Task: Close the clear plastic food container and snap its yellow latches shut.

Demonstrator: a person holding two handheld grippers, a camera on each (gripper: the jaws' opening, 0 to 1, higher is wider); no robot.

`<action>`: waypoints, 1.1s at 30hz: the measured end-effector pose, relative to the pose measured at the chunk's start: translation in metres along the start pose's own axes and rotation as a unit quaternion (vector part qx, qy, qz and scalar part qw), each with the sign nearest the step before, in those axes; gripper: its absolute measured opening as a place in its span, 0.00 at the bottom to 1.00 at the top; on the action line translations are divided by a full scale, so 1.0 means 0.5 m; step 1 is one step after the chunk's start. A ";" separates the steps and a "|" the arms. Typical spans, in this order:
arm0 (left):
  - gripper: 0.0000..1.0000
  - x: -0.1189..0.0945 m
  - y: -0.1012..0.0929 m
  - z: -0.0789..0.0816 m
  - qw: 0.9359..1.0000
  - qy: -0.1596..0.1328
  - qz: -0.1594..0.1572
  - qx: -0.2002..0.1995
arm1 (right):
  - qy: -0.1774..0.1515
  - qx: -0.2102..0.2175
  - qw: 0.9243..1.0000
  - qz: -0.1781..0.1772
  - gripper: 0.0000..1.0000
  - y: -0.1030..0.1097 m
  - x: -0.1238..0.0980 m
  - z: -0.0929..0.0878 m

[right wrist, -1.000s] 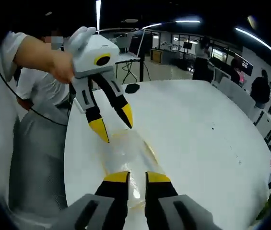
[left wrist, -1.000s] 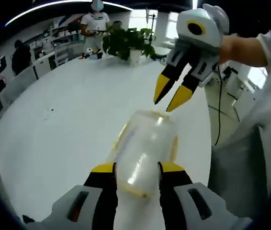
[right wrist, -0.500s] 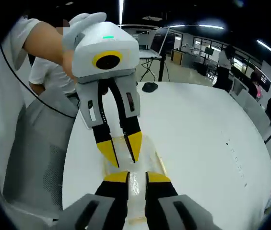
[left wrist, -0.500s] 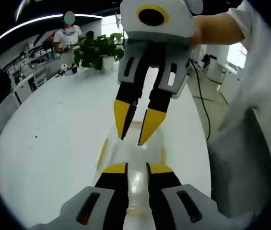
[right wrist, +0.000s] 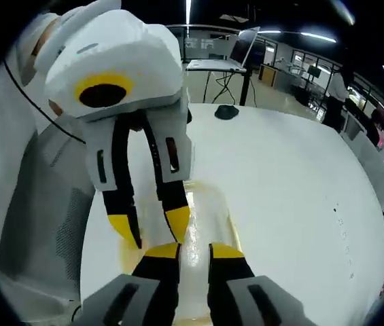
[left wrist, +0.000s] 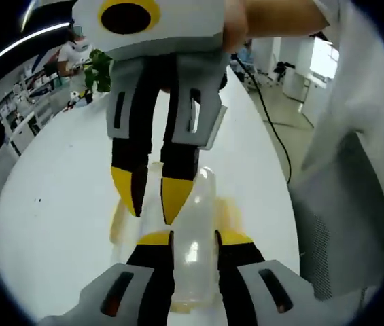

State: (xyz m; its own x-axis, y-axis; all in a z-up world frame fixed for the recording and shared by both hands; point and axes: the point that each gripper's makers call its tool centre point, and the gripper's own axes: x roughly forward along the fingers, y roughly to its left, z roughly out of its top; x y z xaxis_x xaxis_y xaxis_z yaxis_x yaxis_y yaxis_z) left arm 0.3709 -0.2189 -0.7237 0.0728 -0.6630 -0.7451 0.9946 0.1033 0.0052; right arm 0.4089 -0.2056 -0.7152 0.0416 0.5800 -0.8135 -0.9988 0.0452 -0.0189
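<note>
Both tools' jaws astride container, lengthwise along them.

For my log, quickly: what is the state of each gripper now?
Left gripper: shut on the clear container.
Right gripper: shut on the same container.

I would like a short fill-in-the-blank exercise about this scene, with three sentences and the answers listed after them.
1. The left gripper has its jaws on both sides of the clear ____.
2. The table under the container is ____ in colour.
3. The tips of the right gripper are black and ____.

Missing words: container; white; yellow
</note>
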 end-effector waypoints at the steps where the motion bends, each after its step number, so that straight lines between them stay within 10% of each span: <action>1: 0.35 0.000 0.000 0.000 1.000 0.001 0.004 0.005 | -0.001 -0.002 1.000 0.001 0.18 -0.001 0.002 0.001; 10: 0.42 0.002 0.016 -0.010 0.999 0.018 0.040 0.026 | 0.020 0.006 1.000 0.020 0.41 -0.017 0.019 -0.011; 33: 0.54 0.031 0.034 -0.011 0.991 0.055 0.091 0.080 | 0.102 0.042 0.986 0.127 0.47 -0.029 0.046 -0.032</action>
State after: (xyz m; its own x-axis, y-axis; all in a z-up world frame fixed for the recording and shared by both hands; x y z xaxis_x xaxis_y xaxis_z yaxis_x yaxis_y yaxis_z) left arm 0.3885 -0.2235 -0.7386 0.2527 -0.5580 -0.7904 0.9652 0.0886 0.2461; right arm 0.4241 -0.2059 -0.7429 -0.2245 0.4053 -0.8862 -0.9701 -0.0074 0.2424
